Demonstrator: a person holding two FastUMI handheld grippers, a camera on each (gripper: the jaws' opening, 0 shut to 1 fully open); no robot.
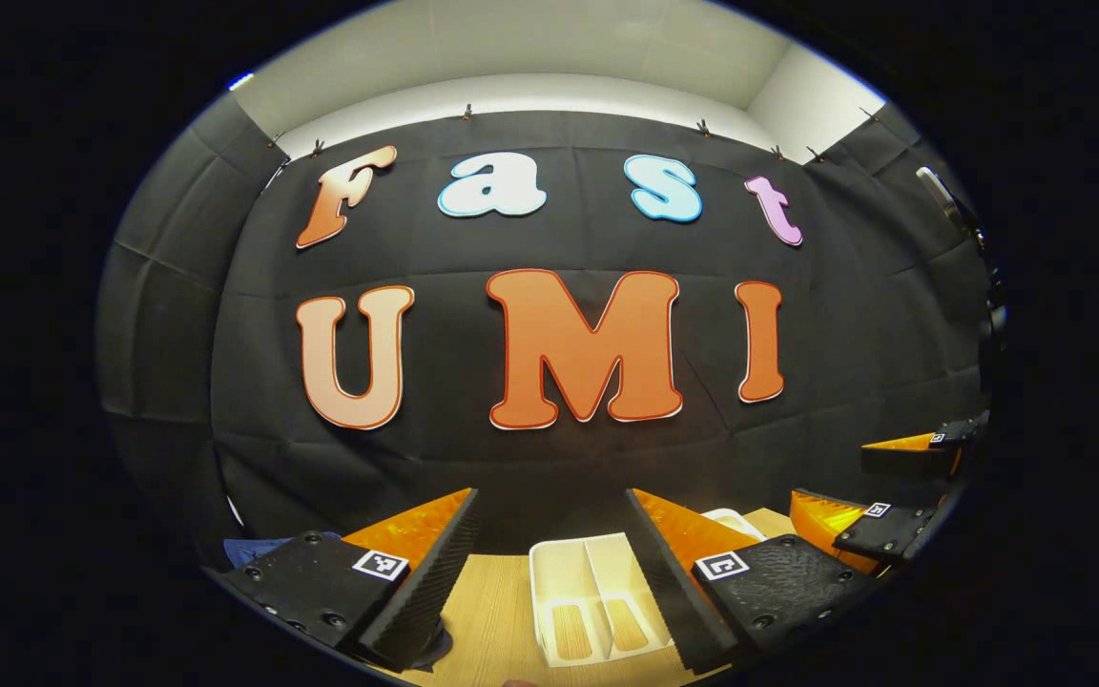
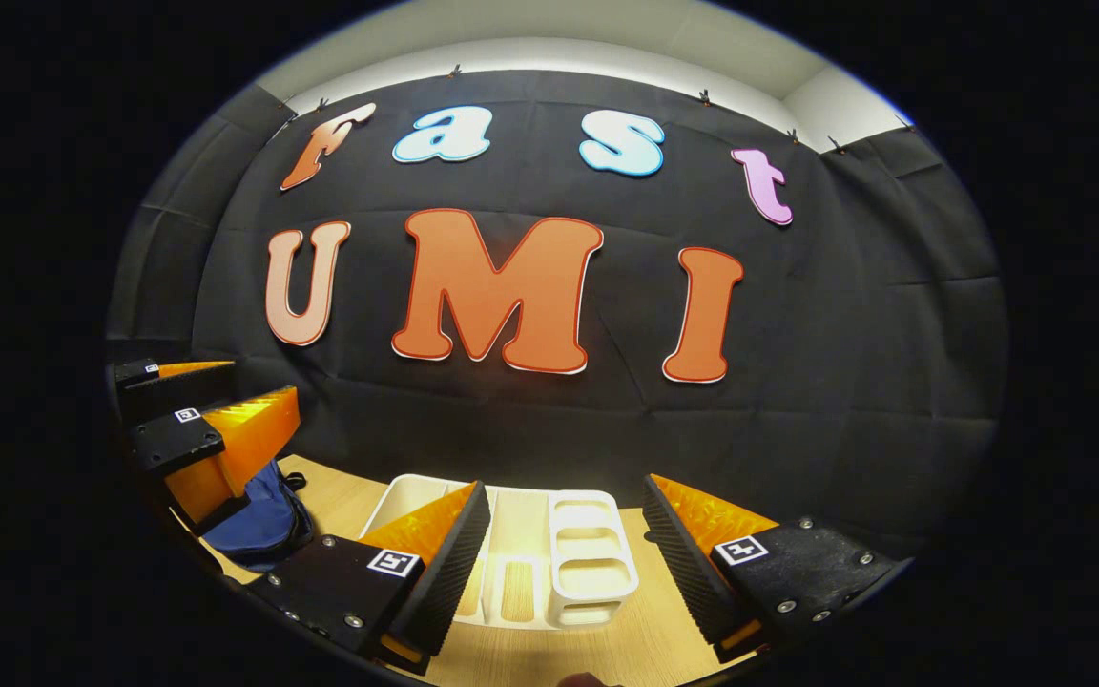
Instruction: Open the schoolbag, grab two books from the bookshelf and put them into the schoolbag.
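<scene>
Schoolbag (image 2: 259, 520) is lying on the surface (image 2: 549, 649) left of the bookshelf (image 2: 549, 553); both tools (image 1: 549, 549) (image 2: 564, 549) are hovering wide, holding nothing.

Both cameras ride high above the wooden table (image 1: 492, 611), facing the black cloth wall (image 2: 845, 382) almost level from mid distance. The left gripper view sits left of the right gripper view. They share the white bookshelf (image 1: 578, 592) and the wall
</scene>
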